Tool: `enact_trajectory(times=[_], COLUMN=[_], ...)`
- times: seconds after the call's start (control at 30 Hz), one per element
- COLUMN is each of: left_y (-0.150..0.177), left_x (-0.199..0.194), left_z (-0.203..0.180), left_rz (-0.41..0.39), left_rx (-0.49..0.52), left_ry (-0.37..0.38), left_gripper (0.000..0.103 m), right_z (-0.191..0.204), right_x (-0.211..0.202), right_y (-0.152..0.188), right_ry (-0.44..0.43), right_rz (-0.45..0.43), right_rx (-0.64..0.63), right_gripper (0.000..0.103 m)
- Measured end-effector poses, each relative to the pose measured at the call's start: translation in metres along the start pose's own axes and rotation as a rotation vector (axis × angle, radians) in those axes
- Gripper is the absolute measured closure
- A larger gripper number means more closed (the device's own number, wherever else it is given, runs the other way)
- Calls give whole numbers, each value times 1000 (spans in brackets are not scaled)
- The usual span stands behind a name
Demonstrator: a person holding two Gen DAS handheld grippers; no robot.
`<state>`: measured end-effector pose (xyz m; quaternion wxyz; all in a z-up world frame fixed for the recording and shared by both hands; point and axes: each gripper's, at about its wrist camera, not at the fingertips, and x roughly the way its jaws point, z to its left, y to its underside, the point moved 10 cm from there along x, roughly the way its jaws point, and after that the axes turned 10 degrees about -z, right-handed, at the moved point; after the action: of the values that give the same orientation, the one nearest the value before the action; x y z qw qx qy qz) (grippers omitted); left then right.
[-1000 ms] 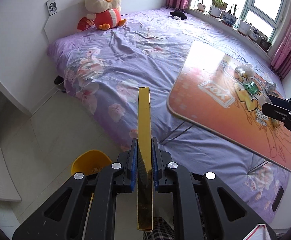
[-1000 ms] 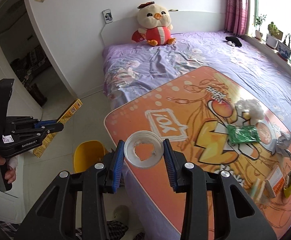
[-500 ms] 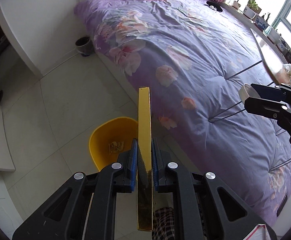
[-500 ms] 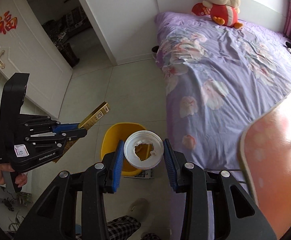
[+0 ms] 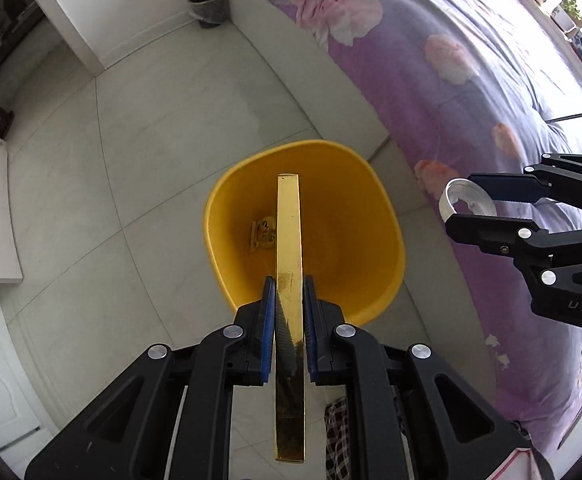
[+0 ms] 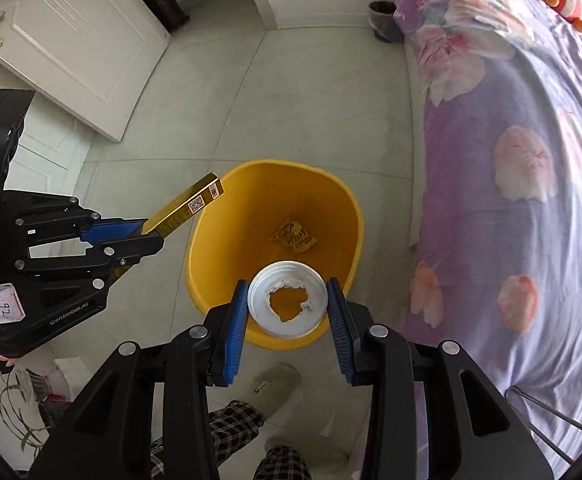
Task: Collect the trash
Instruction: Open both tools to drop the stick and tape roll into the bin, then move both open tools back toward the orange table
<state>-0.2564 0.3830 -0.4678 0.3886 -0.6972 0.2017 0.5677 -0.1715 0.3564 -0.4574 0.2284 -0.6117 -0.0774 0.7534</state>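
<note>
A yellow bin (image 5: 371, 216) (image 6: 227, 216) stands on the floor beside the bed, with a yellow wrapper (image 6: 293, 237) at its bottom. My left gripper (image 5: 287, 308) (image 6: 147, 236) is shut on a long gold box (image 5: 289, 240) (image 6: 187, 208) whose far end reaches over the bin's opening. My right gripper (image 6: 287, 304) (image 5: 471, 216) is shut on a white round lid with a torn foil middle (image 6: 287, 300) (image 5: 467, 202), held above the bin's near rim.
The purple flowered bed (image 5: 471, 80) (image 6: 511, 160) runs along the right of the bin. A small dark bin (image 5: 209, 6) stands by the wall. A white door (image 6: 63, 40) is at the left. My slippered foot (image 6: 275, 388) is just below the bin.
Both grippers swung down from the bed and orange table toward the floor and closed in on the yellow bin, still holding the gold box and the lid.
</note>
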Motion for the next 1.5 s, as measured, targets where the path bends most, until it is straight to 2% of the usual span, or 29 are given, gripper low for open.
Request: enact_trajectory(times=[0.17, 0.37, 0.4, 0.5, 0.53, 0.57, 0.83, 1.0, 1.2, 1.33, 1.43, 1.5], left_y=[13, 18, 18, 16, 16, 15, 12, 5, -7, -21, -35, -45], left_x=[25, 38, 38, 40, 40, 39, 22, -5, -61, -107, -144, -163], left_z=[5, 9, 10, 13, 13, 14, 13, 12, 11, 6, 0, -9], left_rz=[55, 79, 79, 65, 59, 52, 38, 17, -39, -95, -154, -184], left_rx=[9, -6, -12, -18, -18, -21, -33, -56, -96, -109, -106, -94], left_ry=[0, 0, -5, -18, -26, -32, -52, -65, -93, -112, -128, -124], left_gripper=[89, 88, 87, 67, 56, 53, 53, 53, 45, 32, 19, 16], right_z=[-1, -7, -9, -7, -8, -9, -4, 3, 18, 28, 32, 33], right_x=[31, 44, 43, 43, 42, 42, 25, -9, -71, -124, -166, -192], right_y=[4, 4, 5, 5, 4, 3, -5, -10, -15, -24, -28, -30], right_ry=[-18, -27, -20, -19, -15, -16, -10, 13, 58, 87, 115, 144], right_rz=[53, 70, 69, 61, 57, 54, 17, -28, -86, -150, -208, -247], right_rx=[21, 41, 41, 49, 45, 42, 40, 30, 20, 34, 57, 74], right_gripper=[63, 62, 62, 49, 47, 47, 47, 47, 47, 47, 47, 43])
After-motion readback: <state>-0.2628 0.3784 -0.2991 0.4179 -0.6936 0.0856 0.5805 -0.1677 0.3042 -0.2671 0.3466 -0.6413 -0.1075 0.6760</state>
